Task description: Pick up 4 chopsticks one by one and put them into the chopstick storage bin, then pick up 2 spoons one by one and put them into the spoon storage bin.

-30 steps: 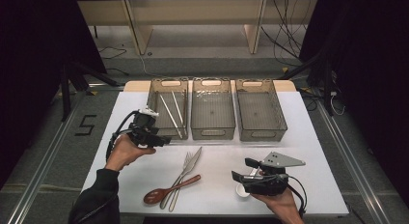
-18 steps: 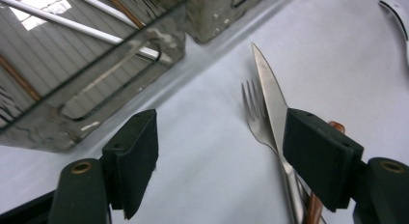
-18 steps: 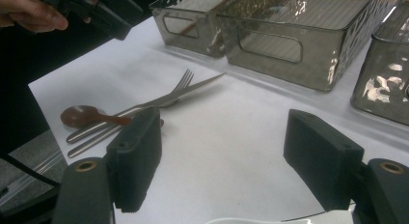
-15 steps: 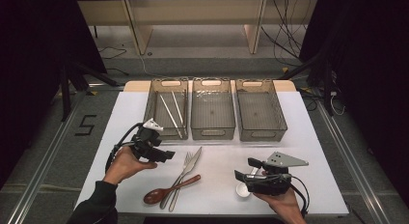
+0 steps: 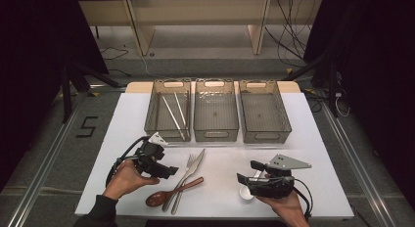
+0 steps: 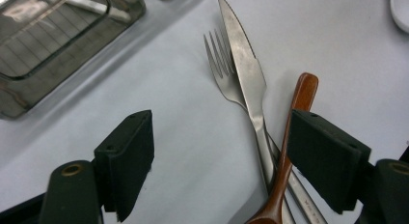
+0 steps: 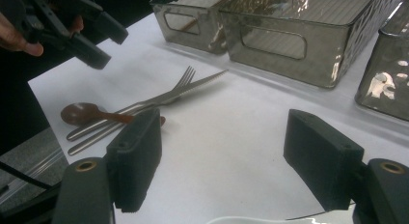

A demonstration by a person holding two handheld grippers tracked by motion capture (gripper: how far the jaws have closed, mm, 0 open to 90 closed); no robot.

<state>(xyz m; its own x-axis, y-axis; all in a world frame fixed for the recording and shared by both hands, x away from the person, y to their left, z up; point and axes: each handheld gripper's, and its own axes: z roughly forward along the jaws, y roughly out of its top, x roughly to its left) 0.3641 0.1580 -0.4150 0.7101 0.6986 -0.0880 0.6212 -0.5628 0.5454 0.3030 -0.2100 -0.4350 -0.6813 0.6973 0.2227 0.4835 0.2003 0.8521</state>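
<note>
On the white table (image 5: 122, 124) lie a fork (image 5: 188, 164), a knife (image 5: 196, 161) and a brown wooden spoon (image 5: 169, 193), crossing one another near the front. My left gripper (image 5: 166, 171) hovers just left of them; its jaws have just been opening and hold nothing. In the left gripper view the fork (image 6: 219, 64), knife (image 6: 243, 64) and spoon handle (image 6: 301, 96) lie ahead, the handle close by the right jaw. My right gripper (image 5: 247, 174) stands open at the front right above a small white piece (image 5: 244, 192); nothing is between its jaws in the right gripper view (image 7: 231, 151).
Three clear bins stand in a row at the back: the left bin (image 5: 152, 109) holds chopsticks (image 5: 173, 112), while the middle bin (image 5: 216, 131) and right bin (image 5: 281, 114) look bare inside. The table's front edge runs close under both hands.
My left gripper has come from beside the left bin toward the front and slightly right, lower, up to the cutlery, with its jaws wider. The right gripper has stayed put.
</note>
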